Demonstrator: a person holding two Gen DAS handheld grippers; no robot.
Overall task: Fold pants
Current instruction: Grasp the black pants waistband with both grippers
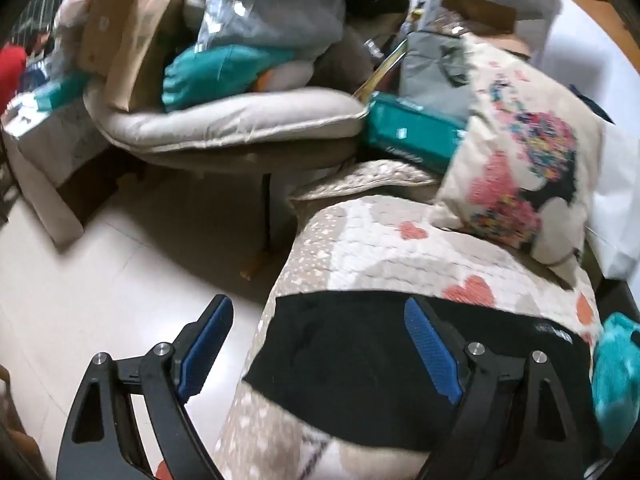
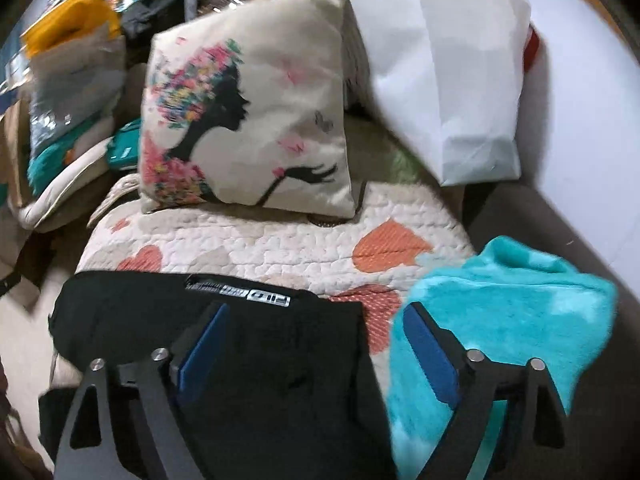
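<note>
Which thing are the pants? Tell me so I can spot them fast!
Find the quilt with orange hearts, spread in front of the big pillow printed with a flower-haired lady. The pants lie flat on the quilt's near part, under both open grippers. They are the only plain black cloth there, with a small white label at the edge, and a fluffy turquoise blanket sits beside them.

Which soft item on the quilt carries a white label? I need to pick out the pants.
The black pants, lying flat at the quilt's near edge; a white label sits at their far edge. The turquoise towel is plain, and the pillow bears a printed silhouette.
</note>
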